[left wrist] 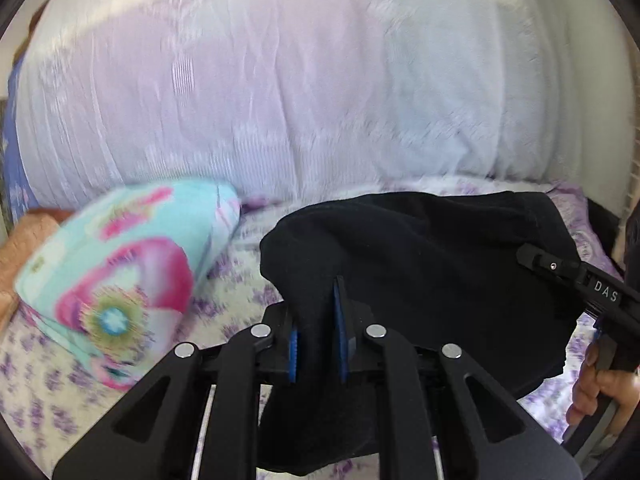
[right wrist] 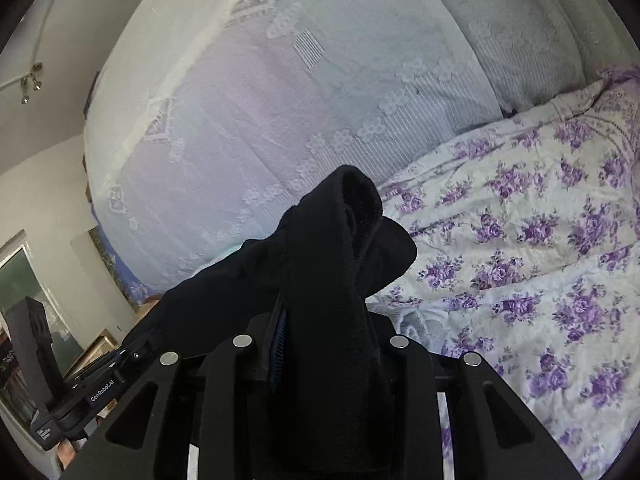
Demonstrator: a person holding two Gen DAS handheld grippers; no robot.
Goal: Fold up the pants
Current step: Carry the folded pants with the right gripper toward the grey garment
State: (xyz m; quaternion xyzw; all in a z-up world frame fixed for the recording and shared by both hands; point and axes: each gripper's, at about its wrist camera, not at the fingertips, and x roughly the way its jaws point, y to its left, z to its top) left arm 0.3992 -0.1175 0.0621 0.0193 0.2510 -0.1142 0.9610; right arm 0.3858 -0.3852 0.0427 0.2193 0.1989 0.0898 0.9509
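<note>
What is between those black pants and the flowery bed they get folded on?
Nothing visible. Both grippers, left and right, already clamp the black pants, held up over the purple-flowered bedspread. The colourful pillow lies off to one side, clear of the bare bedspread beneath the pants.

The pants were a black, matt, fleecy cloth with a soft nap that took almost no light. The left gripper was matt black plastic with bright round metal pins at its joints, and its pads were blue and ribbed. The right gripper had the same dull black plastic and shiny pins. The bedsheet was thin, crumpled cotton-like cloth printed with purple flowers. The curtain was sheer white lace, finely ribbed. The pillow was smooth printed cloth in turquoise and pink.
</note>
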